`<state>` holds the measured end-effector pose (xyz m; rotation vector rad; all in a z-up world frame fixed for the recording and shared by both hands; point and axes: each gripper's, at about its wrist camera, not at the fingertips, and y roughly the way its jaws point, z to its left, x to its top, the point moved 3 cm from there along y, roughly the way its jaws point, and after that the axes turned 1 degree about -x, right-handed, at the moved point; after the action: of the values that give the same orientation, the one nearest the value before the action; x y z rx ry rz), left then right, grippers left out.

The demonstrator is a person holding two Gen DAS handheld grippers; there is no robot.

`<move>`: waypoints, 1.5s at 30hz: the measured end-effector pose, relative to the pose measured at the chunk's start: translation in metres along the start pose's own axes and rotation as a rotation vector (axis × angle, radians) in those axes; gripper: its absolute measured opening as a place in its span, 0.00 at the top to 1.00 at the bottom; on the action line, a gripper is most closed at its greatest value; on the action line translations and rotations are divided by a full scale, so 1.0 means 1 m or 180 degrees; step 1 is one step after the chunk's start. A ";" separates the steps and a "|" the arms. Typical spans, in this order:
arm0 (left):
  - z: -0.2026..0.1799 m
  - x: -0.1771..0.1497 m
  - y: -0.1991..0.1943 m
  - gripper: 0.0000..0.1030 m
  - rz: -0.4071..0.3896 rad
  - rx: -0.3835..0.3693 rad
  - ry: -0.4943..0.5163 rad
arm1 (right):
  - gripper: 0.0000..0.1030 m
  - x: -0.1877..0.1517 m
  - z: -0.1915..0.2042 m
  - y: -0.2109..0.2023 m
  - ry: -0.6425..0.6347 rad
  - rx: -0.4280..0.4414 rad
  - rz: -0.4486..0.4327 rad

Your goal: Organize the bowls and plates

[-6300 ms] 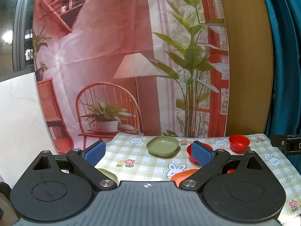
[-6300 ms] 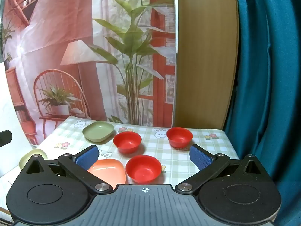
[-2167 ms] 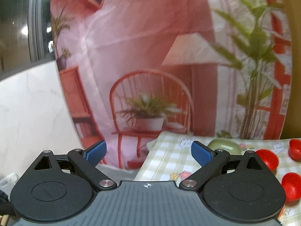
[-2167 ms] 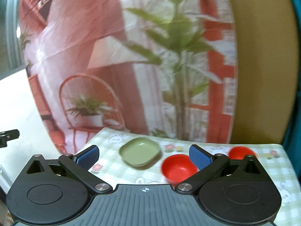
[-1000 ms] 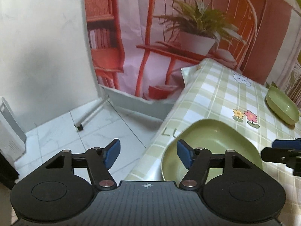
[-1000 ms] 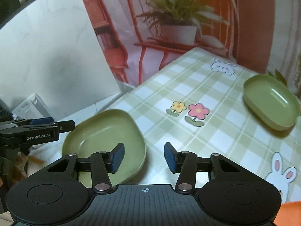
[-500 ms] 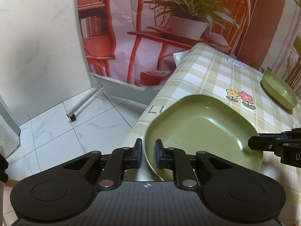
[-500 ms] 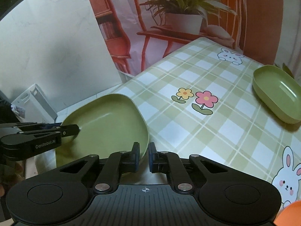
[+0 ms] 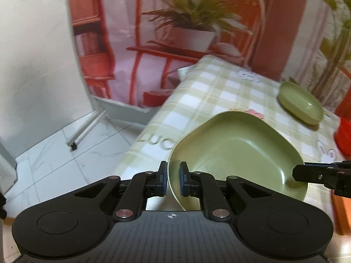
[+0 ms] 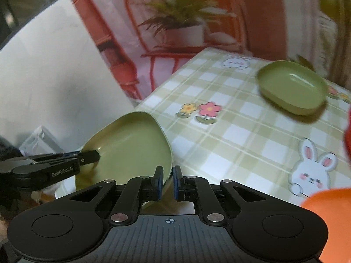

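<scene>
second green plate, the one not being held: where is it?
The second green plate sits on the checked tablecloth toward the far right, beyond the flower print, apart from the held green plate.

We see a counter [image 10: 241, 135] covered by a green-and-white checked cloth [image 9: 210, 92] printed with flowers and rabbits, its edge hanging over a white tiled floor [image 9: 54, 149]. Toward the far side a green plate [image 10: 291, 87] lies flat on the cloth. At the near right corner sits an orange plate [image 10: 329, 206], and a red bowl [image 9: 344, 135] shows at the right edge.
</scene>
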<state>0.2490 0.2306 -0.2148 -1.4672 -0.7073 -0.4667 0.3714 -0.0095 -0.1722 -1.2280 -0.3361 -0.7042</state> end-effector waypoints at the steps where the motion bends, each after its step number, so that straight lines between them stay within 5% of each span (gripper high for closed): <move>1: -0.007 0.002 -0.002 0.88 -0.0016 -0.0026 0.0046 | 0.92 0.000 -0.005 -0.007 0.0043 -0.0009 -0.0027; 17: -0.139 0.008 -0.025 0.88 -0.0153 -0.0518 0.0724 | 0.91 -0.032 -0.105 -0.105 0.0655 -0.0342 -0.0465; 45: -0.227 -0.028 -0.017 0.88 0.0123 -0.1000 0.1236 | 0.91 -0.105 -0.181 -0.159 0.1220 -0.0663 -0.0454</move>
<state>0.2506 0.0013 -0.2128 -1.6151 -0.3040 -0.8344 0.1653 -0.1724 -0.1752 -1.2404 -0.0317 -1.0990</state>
